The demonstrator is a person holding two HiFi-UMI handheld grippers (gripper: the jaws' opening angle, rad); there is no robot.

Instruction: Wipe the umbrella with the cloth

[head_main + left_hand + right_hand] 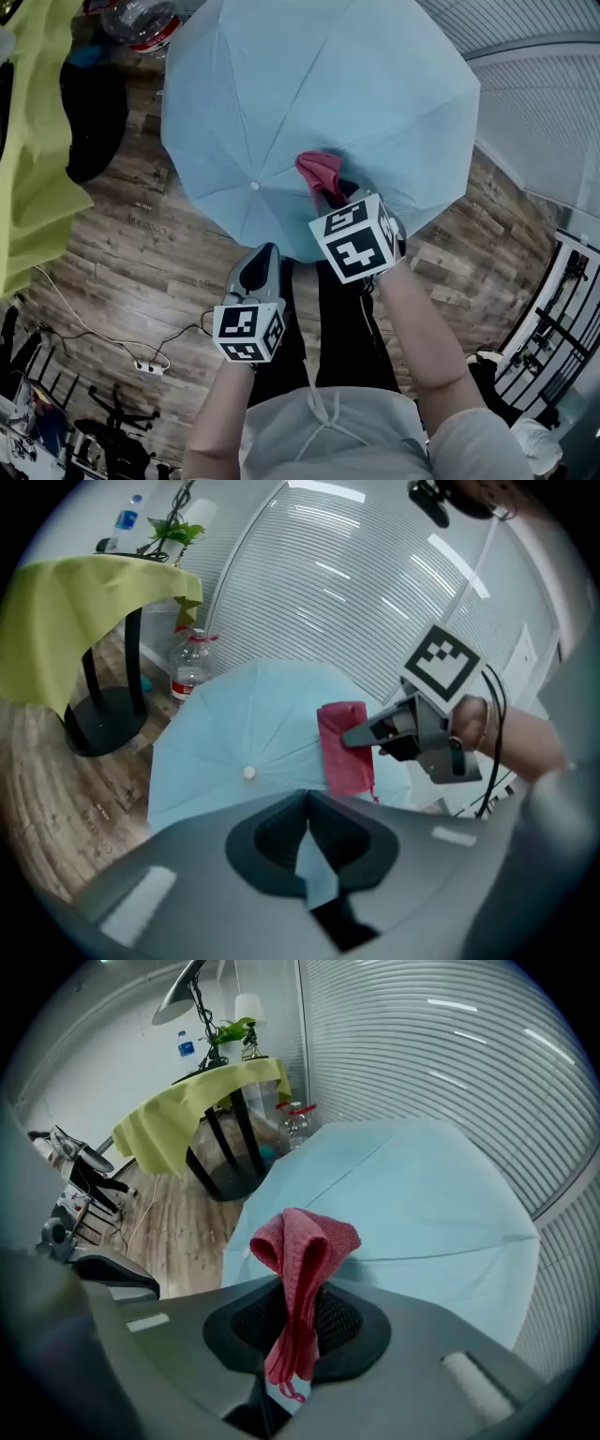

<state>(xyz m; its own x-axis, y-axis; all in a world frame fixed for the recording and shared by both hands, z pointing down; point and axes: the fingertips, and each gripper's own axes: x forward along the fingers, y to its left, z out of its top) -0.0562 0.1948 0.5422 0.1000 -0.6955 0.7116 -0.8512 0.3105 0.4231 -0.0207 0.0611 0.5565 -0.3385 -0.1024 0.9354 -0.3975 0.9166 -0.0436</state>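
A pale blue umbrella [309, 94] lies spread on the wooden floor, canopy up, its small white tip [254, 187] showing. My right gripper [328, 199] is shut on a red cloth [319, 171], which rests on the canopy just right of the tip. In the right gripper view the red cloth [305, 1241] hangs folded between the closed jaws of the right gripper [298, 1302], over the umbrella [412, 1194]. My left gripper [265, 253] sits at the canopy's near edge. In its own view the left gripper [307, 803] is shut with a sliver of blue fabric pinched between the jaws.
A table draped in yellow cloth [33, 141] stands at the left on a black base [94, 122]. A water bottle [190, 667] stands behind the umbrella. A power strip with cable [150, 367] lies on the floor. A slatted wall [553, 103] curves along the right, with a black rack [562, 328] below it.
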